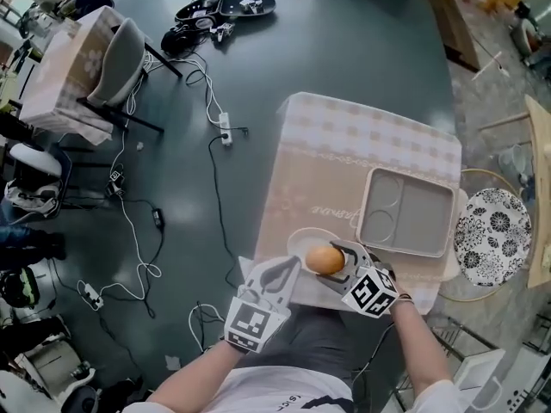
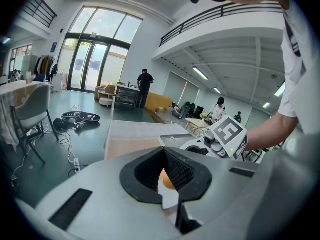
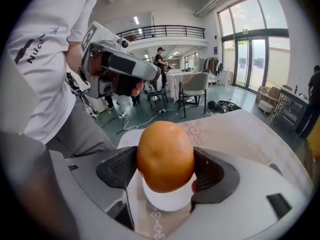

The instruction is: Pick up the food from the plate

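Observation:
A round orange-brown piece of food (image 1: 321, 258) sits over the small white plate (image 1: 301, 241) at the near edge of the cloth-covered table (image 1: 327, 170). My right gripper (image 1: 334, 263) is shut on the food (image 3: 165, 156), one black pad on each side, with the plate (image 3: 167, 201) just beneath. My left gripper (image 1: 293, 268) is at the plate's left rim. In the left gripper view its jaws stand close together around a sliver of white plate (image 2: 170, 198), with the food (image 2: 168, 180) behind.
An empty grey compartment tray (image 1: 413, 222) lies to the right of the plate. A patterned round stool (image 1: 492, 235) stands past the table's right edge. Cables and a power strip (image 1: 225, 129) lie on the dark floor to the left, near chairs (image 1: 116, 63).

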Demonstrator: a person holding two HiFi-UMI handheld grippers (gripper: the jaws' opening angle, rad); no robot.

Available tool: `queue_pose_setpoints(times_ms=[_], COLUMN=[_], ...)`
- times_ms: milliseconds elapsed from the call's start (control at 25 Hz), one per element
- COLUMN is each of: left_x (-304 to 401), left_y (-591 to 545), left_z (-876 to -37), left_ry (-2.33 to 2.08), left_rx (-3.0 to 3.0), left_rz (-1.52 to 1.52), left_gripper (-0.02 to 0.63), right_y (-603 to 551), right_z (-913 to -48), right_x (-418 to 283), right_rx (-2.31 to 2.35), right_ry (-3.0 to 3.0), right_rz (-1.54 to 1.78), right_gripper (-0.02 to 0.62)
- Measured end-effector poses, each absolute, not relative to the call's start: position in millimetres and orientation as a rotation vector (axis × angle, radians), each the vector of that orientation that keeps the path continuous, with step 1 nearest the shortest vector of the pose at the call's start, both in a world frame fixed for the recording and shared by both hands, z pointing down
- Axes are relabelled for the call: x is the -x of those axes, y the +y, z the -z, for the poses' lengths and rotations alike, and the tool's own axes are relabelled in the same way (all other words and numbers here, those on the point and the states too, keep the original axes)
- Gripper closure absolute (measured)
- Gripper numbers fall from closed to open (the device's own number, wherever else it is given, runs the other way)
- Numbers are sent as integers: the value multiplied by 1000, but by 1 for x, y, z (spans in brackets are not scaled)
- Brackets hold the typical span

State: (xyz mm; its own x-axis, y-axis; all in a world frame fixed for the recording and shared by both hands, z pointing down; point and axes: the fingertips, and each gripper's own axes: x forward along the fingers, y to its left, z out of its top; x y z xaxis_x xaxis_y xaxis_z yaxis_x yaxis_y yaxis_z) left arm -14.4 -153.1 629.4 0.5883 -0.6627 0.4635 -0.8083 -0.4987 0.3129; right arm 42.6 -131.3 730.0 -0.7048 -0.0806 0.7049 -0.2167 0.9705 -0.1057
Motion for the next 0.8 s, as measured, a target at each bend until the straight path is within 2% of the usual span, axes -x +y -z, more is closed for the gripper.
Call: queue_pose_setpoints(times_ms=[800], left_x=[9], left_y=[-119], left_z=[-505], left_ry=[-1162], left_rx=[-2453], left_rz=[-298], left_gripper=[600], right_y=[-114], right_z=[-562], right_x=[-53], right_rx=[-649], right_ry=[-2521], right_rz=[-319], right_gripper=[278])
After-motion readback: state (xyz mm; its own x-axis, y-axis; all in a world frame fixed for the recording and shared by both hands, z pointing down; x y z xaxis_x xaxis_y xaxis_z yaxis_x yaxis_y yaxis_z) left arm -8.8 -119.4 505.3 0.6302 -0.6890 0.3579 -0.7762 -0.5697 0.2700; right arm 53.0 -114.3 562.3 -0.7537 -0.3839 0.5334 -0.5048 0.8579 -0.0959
